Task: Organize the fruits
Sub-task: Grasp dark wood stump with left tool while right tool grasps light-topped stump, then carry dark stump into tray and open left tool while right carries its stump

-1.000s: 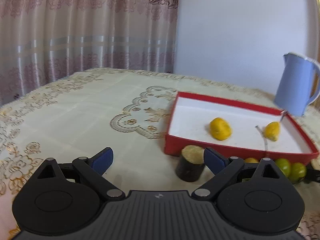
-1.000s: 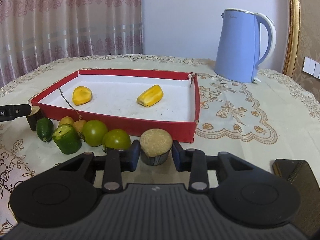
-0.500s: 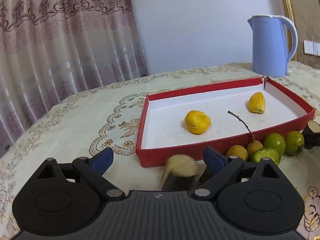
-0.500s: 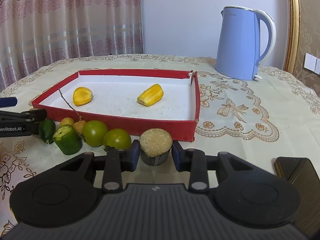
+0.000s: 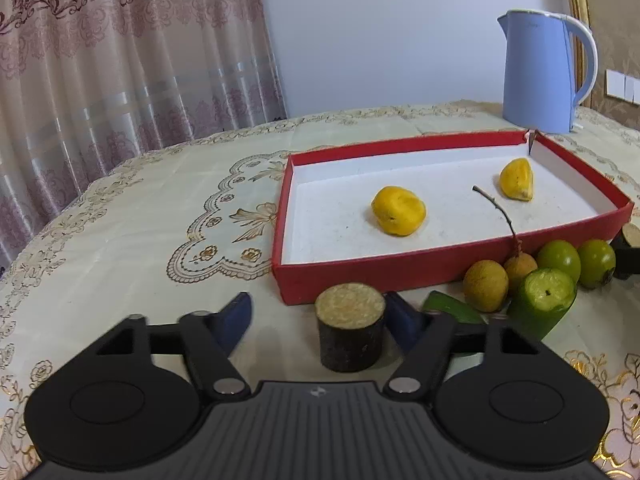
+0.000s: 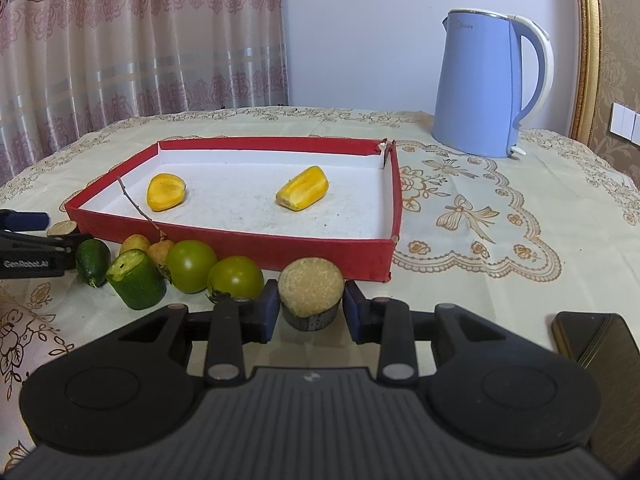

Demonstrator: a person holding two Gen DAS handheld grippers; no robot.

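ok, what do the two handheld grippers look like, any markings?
Both match: the left gripper and right gripper have matte black ribbed bodies, round black discs, silver pivot pins and dark blue finger pads. White "GenRobot.AI" lettering shows on the left one's side.

I am working in a home: a table under an embroidered tablecloth (image 6: 480, 208), patterned curtains (image 6: 120, 40) behind, a blue electric kettle (image 6: 492, 88), wallpaper and light switches (image 6: 626, 122).

Green fruits (image 6: 192, 266) crowd the red tray's (image 6: 248, 246) front wall; cloth beside kettle (image 6: 486, 88) open
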